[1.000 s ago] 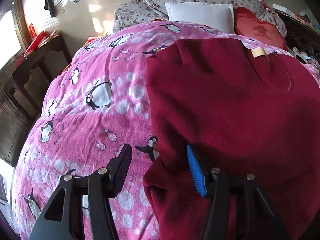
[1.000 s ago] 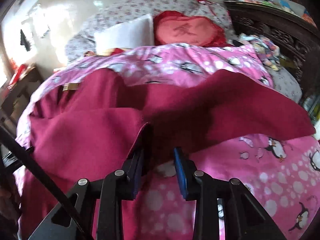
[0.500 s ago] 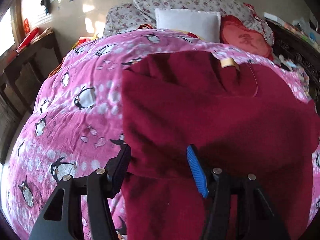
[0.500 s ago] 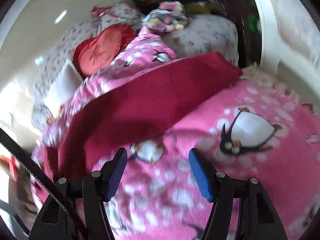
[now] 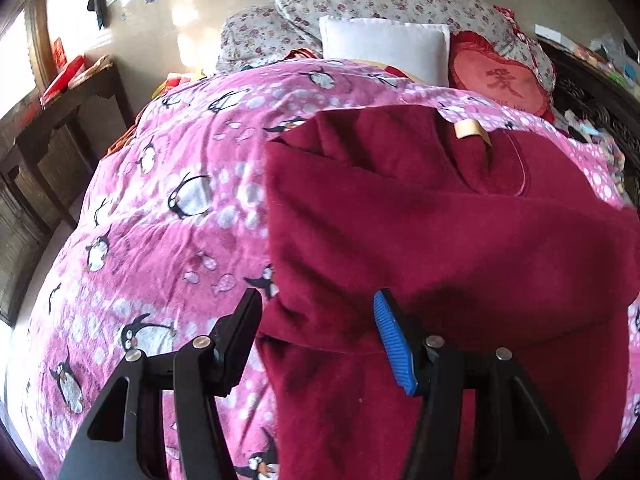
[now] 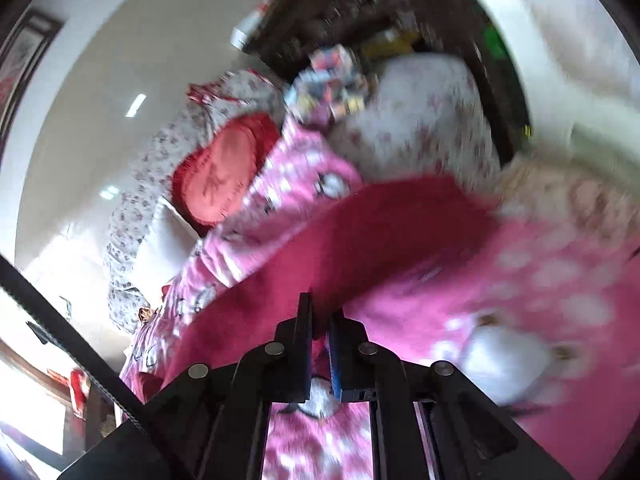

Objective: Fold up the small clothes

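Note:
A dark red fleece garment lies spread on the pink penguin blanket, its tan neck label at the far side. My left gripper hovers open over the garment's near left edge. Its black finger is above the blanket and its blue pad above the red fabric. In the blurred, rolled right wrist view, the garment's outstretched sleeve runs across the blanket. My right gripper is shut at the sleeve's near edge, with red fabric showing in the thin gap between its jaws.
A white pillow, a red heart cushion and floral pillows line the bed's head. A dark wooden side table stands left of the bed. Dark carved furniture with clutter stands on the right.
My right gripper let go of the fold it held, swung right along the sleeve while rolling, opened wide and then shut at the sleeve's edge. The left gripper stayed open and barely shifted.

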A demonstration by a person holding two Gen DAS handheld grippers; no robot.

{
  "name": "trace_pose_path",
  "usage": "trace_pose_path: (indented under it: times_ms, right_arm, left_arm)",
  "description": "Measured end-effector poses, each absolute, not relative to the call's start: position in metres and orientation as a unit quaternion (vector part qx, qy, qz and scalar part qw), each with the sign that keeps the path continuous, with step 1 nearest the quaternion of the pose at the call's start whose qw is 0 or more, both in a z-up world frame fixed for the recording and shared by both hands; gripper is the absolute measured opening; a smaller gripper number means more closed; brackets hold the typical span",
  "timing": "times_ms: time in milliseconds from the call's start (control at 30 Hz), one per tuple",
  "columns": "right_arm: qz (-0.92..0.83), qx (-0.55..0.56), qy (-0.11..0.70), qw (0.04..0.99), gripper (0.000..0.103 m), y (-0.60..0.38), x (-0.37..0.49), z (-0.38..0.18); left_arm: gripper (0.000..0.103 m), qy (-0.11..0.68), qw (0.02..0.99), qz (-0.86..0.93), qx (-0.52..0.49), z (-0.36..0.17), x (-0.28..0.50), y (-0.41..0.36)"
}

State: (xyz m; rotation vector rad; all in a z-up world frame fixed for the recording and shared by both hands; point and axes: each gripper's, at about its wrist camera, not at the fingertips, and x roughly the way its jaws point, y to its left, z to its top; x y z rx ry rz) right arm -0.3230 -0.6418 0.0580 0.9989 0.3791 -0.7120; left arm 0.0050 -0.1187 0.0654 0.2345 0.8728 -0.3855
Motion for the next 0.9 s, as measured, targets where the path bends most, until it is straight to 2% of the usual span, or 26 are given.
trace_pose_path:
  times_ms: [133,267,400,500,633,733,833,900]
  right_arm:
    - [-0.326,0.422,0.166,0.830,0.007,-0.627,-0.336,0.108]
    - [-0.285,0.347,0.167,0.878,0.008,-0.580,-0.313,0.163]
    - [-0.205,0.257,0.180,0.927,0.008,-0.502,-0.259,0.211]
    - [-0.130,0.188,0.211,0.950,0.008,-0.431,-0.204,0.225]
    - [-0.035,0.103,0.282,0.953,0.008,-0.334,-0.127,0.199]
    - [0.007,0.086,0.340,0.936,0.009,-0.285,-0.079,0.146]
    - [0.033,0.114,0.413,0.903,0.029,-0.267,-0.047,0.090]
    - [0.034,0.147,0.429,0.890,0.029,-0.274,-0.050,0.071]
  left_arm:
    - [0.058,0.419,0.884,-0.186,0.091,0.071,0.005,-0.101]
    - [0.058,0.421,0.885,-0.183,0.075,0.074,0.006,-0.084]
    - [0.058,0.420,0.888,-0.178,0.050,0.081,0.009,-0.063]
    - [0.058,0.415,0.893,-0.172,0.036,0.085,0.011,-0.049]
    - [0.058,0.413,0.895,-0.161,0.039,0.085,0.016,-0.040]
    - [0.058,0.420,0.893,-0.159,0.036,0.081,0.020,-0.036]
    - [0.058,0.428,0.888,-0.161,0.032,0.077,0.022,-0.036]
    - [0.059,0.432,0.884,-0.173,0.032,0.076,0.023,-0.039]
